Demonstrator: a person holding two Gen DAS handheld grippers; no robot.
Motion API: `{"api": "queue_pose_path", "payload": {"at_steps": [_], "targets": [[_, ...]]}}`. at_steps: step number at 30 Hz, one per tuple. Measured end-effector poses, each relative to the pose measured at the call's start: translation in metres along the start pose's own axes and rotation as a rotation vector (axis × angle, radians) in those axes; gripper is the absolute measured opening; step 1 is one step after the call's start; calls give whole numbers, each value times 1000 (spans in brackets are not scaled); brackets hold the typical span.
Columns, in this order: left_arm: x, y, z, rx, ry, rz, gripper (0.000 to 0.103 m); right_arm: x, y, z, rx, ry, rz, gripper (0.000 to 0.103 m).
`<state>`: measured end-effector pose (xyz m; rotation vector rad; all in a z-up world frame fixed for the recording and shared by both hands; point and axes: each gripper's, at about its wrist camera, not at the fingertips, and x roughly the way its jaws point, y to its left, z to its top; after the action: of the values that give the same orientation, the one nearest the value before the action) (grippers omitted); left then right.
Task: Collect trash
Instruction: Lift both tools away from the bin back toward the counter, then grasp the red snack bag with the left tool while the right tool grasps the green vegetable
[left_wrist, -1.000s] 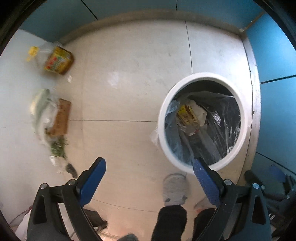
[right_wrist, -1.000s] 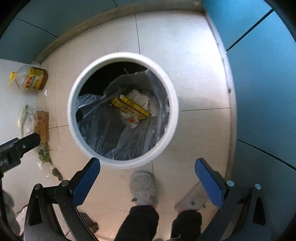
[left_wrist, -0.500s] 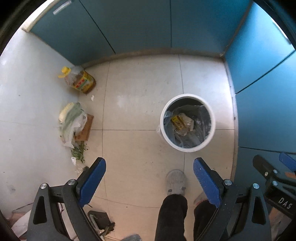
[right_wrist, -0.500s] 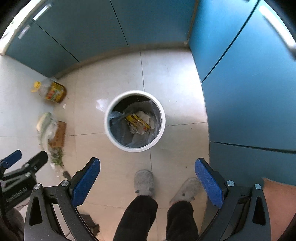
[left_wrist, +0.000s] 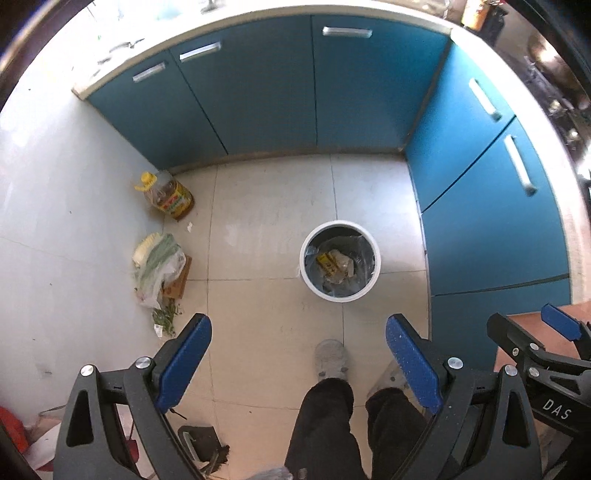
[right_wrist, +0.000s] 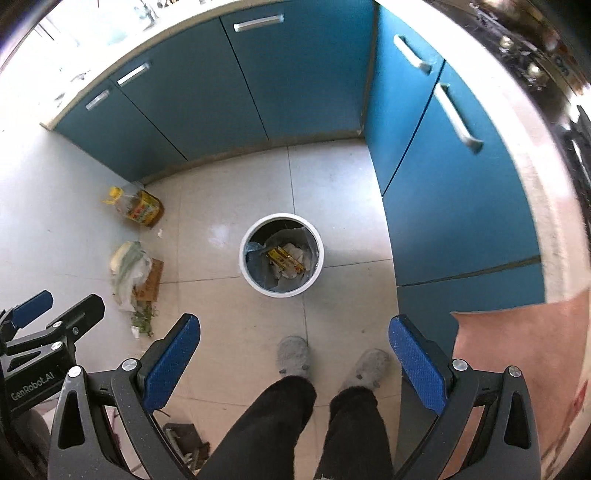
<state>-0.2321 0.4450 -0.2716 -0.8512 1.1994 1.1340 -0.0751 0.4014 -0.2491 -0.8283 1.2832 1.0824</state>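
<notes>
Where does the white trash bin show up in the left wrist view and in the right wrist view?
Left wrist: trash bin sits right of center on the tiled floor.
Right wrist: trash bin sits just left of center.
Shared landmark: the oil bottle stands up-left of the bin in both.

Round plastic bin (left_wrist: 309, 273): we see white.
Flat cabinet doors (left_wrist: 266, 92): we see teal.
Tiled floor (left_wrist: 258, 206): we see beige.
Claw pads (left_wrist: 184, 363): we see blue.
</notes>
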Motion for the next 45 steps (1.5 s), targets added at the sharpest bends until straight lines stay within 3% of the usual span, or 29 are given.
{"api": "queue_pose_path", "payload": {"at_steps": [5, 9, 12, 16, 18, 23, 27, 30, 32, 35, 36, 37, 40, 44, 45], "targets": [[-39, -29, 6, 59, -68, 15, 96, -55, -28, -7, 101, -83, 108, 103], [-74, -81, 18, 117, -133, 16, 96, -100, -88, -17, 217, -168, 128, 103], [-96, -145, 24, 213, -159, -22, 96, -134, -155, -30, 329, -216, 106, 103], [-117, -267, 15, 403, -159, -114, 96, -177, -271, -76, 530, -269, 8, 103], [-117, -331, -2, 514, -117, -170, 96, -188, -331, -115, 650, -273, -55, 103], [-84, -473, -75, 777, 102, -314, 96, -190, -456, -220, 949, -212, -218, 103], [-65, -535, -128, 922, 184, -329, 95, -182, -520, -287, 1113, -166, -271, 103], [-56, -557, -152, 981, 218, -317, 94, -177, -537, -314, 1177, -155, -272, 103], [-48, -566, -163, 1006, 240, -292, 76, -173, -546, -325, 1195, -146, -263, 103], [-46, -572, -168, 1012, 205, -253, 62, -165, -551, -331, 1208, -149, -243, 103], [-46, -570, -166, 996, 194, -246, 40, -164, -555, -331, 1220, -166, -218, 103], [-47, -569, -161, 985, 178, -258, 7, -161, -558, -331, 1236, -183, -191, 103], [-39, -564, -142, 915, 216, -290, 6, -149, -566, -322, 1271, -212, -145, 103], [-37, -561, -121, 880, 150, -262, 5, -139, -573, -297, 1287, -257, -126, 102], [-37, -562, -116, 871, 135, -258, 5, -137, -576, -291, 1293, -263, -129, 96]]}}
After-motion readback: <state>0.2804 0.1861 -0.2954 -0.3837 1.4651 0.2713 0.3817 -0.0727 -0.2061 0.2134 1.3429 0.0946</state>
